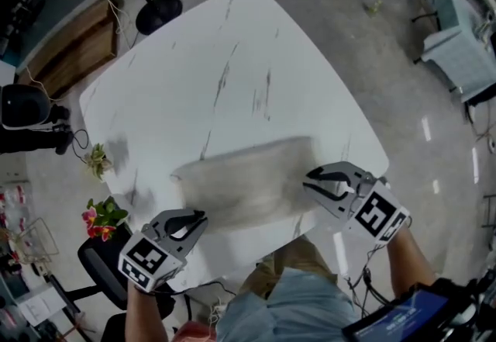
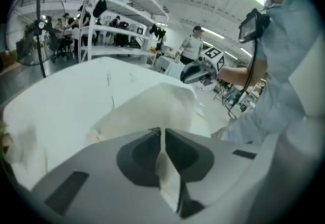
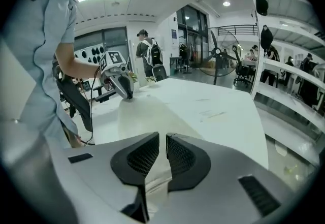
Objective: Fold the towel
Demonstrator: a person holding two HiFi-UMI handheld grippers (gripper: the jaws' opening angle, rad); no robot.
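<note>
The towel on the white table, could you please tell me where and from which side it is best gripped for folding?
I would grip the towel at its two near corners, coming from the near edge of the table. It lies spread out, its long side along that edge, so both corners sit within reach. The left tongs and right tongs are shut on those corners.

No text, label, brand or number can be read in any view.
</note>
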